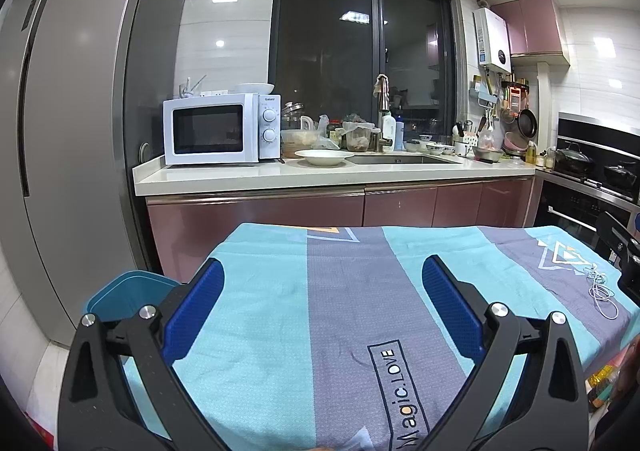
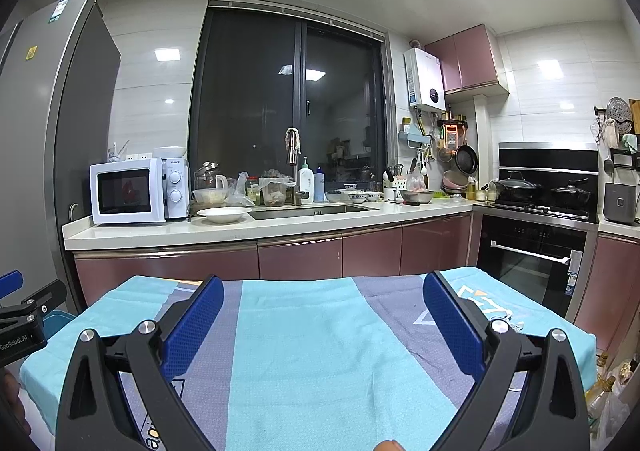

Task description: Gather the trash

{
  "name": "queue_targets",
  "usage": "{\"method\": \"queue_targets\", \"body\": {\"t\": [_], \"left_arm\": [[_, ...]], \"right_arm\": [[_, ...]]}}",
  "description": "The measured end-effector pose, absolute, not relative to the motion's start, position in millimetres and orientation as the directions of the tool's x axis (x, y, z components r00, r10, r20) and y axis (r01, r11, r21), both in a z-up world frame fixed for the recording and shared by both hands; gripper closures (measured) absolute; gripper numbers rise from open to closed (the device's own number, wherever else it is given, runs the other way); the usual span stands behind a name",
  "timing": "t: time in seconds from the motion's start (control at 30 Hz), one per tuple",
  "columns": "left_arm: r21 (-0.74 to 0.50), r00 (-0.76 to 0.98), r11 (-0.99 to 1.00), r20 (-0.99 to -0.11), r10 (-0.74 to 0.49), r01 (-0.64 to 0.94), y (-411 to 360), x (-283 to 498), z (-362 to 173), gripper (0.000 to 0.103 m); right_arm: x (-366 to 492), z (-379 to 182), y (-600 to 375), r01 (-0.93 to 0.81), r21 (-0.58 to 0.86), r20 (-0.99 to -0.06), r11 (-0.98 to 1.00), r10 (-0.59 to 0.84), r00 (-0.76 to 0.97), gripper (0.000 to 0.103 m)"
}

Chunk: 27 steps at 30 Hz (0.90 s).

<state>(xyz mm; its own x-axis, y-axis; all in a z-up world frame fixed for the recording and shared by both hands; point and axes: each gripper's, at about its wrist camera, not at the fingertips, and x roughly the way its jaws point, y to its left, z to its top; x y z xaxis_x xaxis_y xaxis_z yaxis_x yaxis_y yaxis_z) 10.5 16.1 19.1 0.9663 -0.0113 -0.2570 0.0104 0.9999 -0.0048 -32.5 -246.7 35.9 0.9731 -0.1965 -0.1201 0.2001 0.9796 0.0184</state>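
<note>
Both grippers hang side by side over the near edge of the bench, which is draped in a striped teal-and-grey cloth (image 1: 348, 303). The left gripper (image 1: 322, 275) and the right gripper (image 2: 323, 293) each have their jaws released and wide apart, holding nothing. This looks like a ready pose, from which either one could reach out once a target is chosen.

The only loose thing on the cloth is one white earphone cable (image 1: 600, 287), tangled at the far right corner, well apart from both grippers; no other scrap shows, and I judge it the likely piece to collect. One blue bin (image 1: 120, 291) stands just beside the bench's left side, low and open-topped, probably so trash can be dropped straight in.

Count: two grippers, one cable, one bin.
</note>
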Motion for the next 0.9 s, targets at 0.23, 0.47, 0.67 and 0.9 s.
{"method": "queue_targets", "body": {"t": [0.23, 0.47, 0.67, 0.9], "left_arm": [[-0.006, 0.967, 1.0, -0.254, -0.016, 0.015, 17, 10, 21, 0.005], [-0.005, 0.968, 1.0, -0.249, -0.019, 0.018, 18, 9, 25, 0.005], [-0.004, 0.969, 1.0, -0.246, -0.021, 0.021, 20, 9, 28, 0.005], [-0.004, 0.97, 1.0, -0.24, -0.027, 0.027, 23, 11, 30, 0.005]], "right_arm": [[-33, 36, -249, 0.202, 0.021, -0.116, 0.979, -0.199, 0.973, 0.006], [-32, 36, -248, 0.201, 0.021, -0.115, 0.979, -0.197, 0.974, 0.006], [-31, 37, -248, 0.2, 0.02, -0.113, 0.979, -0.197, 0.974, 0.006], [-32, 36, -246, 0.199, 0.017, -0.112, 0.98, -0.196, 0.974, 0.006]]}}
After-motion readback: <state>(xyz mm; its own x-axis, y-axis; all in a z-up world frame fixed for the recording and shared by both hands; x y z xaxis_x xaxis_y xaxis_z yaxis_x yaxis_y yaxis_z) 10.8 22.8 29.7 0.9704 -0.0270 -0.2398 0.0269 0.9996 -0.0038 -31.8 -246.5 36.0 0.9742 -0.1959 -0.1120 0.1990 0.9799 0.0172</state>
